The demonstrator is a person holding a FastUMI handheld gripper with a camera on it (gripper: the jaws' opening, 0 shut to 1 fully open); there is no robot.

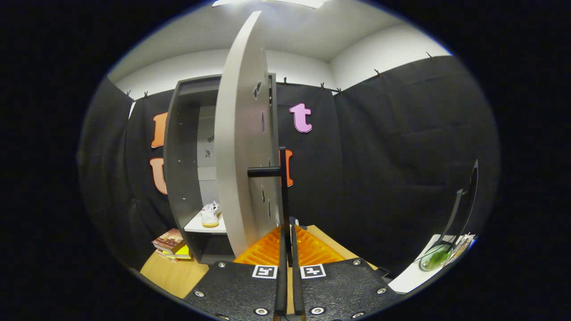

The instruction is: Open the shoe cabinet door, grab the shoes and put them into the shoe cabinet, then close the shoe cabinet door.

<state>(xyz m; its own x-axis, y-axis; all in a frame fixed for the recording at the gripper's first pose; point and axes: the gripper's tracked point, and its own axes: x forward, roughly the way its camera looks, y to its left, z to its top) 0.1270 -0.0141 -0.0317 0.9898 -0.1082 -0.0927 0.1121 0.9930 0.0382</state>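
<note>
Fingers of the gripper (289, 232) are clenched on the upright black handle (283, 187) of the half-open cabinet door (241, 147); the shoe (209, 215) sits inside, beyond to the left.

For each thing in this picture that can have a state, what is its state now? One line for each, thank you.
shoe cabinet door: partly open, seen nearly edge-on.
door handle: held between the orange fingers.
gripper: shut on door handle.
white shoe: inside the cabinet, resting on the shelf.
shoe cabinet: interior visible past the door.
books: stacked on the table beside the cabinet.
</note>
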